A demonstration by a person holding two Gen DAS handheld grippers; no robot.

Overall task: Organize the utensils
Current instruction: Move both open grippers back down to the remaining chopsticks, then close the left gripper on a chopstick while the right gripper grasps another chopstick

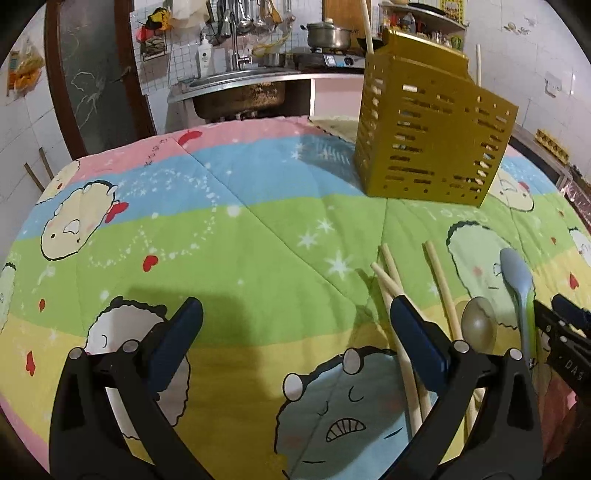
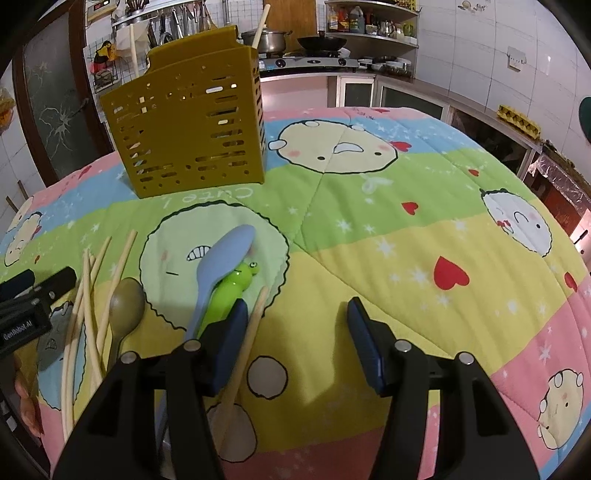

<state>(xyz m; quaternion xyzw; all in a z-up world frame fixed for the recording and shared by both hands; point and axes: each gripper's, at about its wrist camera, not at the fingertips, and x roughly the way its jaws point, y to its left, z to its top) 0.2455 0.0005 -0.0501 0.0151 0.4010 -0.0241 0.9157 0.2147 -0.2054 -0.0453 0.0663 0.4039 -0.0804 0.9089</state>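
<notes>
A yellow slotted utensil holder (image 1: pixel 432 136) stands on the cartoon quilt (image 1: pixel 240 236), with two chopsticks upright in it; it also shows in the right wrist view (image 2: pixel 188 136). Loose chopsticks (image 1: pixel 391 291) (image 2: pixel 88 295), an olive spoon (image 1: pixel 478 325) (image 2: pixel 127 306), a pale blue spoon (image 1: pixel 517 284) (image 2: pixel 221 266) and a green frog-handled utensil (image 2: pixel 232 291) lie in front of it. My left gripper (image 1: pixel 295 325) is open and empty, its right finger over the chopsticks. My right gripper (image 2: pixel 297 325) is open and empty, its left finger beside the green utensil, with one chopstick (image 2: pixel 251 325) between the fingers.
A sink (image 1: pixel 236 88) and a stove with a pot (image 1: pixel 328 37) stand behind the table. Shelves with bottles (image 2: pixel 369 26) and counters run along the right. The right gripper's body (image 1: pixel 565 332) shows at the left view's right edge.
</notes>
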